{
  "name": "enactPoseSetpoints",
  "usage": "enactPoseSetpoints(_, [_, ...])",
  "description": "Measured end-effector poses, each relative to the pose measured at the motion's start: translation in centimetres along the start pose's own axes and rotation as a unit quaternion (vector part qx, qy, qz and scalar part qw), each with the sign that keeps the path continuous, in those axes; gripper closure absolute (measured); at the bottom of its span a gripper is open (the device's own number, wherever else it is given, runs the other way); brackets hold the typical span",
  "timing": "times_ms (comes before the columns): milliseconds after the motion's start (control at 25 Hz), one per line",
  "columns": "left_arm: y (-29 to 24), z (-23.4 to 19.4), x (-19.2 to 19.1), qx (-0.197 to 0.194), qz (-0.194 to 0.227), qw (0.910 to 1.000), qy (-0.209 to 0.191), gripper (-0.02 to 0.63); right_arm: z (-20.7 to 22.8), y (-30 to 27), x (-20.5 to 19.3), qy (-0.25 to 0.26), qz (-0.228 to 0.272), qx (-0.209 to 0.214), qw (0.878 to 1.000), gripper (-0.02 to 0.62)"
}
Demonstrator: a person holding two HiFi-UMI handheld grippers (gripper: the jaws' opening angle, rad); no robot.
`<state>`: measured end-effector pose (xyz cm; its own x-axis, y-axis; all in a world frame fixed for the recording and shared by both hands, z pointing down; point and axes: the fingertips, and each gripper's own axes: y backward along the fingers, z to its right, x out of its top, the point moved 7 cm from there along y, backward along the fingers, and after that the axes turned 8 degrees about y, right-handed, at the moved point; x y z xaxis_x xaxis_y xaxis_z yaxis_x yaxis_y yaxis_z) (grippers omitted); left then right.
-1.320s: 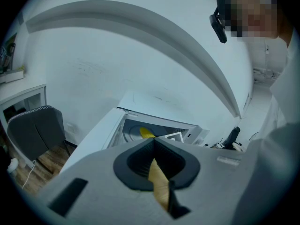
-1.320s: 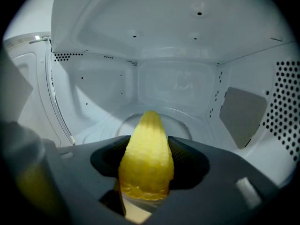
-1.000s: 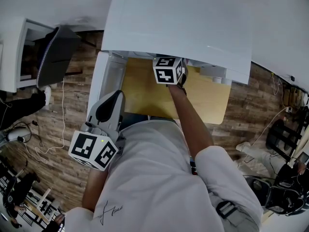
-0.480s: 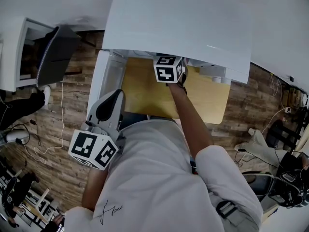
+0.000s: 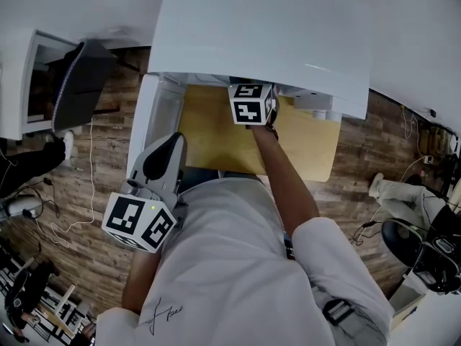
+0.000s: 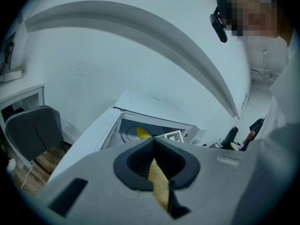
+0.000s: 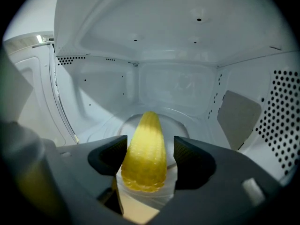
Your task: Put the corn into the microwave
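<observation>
At the microwave's open mouth, corn sits between loosened tongs.
Near the front left corner of the table, beside the open door, the left gripper has its jaws pressed together on nothing. Farther right, the right gripper reaches inside the microwave. Its jaws have just been opening and stand wide, with a gap at the right pad. The corn lies between them over the front edge of the glass turntable, tip toward the back wall.
</observation>
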<state>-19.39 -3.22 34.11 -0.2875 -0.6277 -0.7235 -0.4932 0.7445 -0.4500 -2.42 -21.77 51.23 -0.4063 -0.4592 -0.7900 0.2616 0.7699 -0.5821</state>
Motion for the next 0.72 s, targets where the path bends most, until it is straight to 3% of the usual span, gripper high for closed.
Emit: enactPoseSetpoints(720, [0.0, 1.7, -0.7, -0.015, 0.005, 0.9998, -0.009, 0.609, 0.6, 2.3, -0.5, -0.030, 0.014, 0.010, 0.999, 0.285])
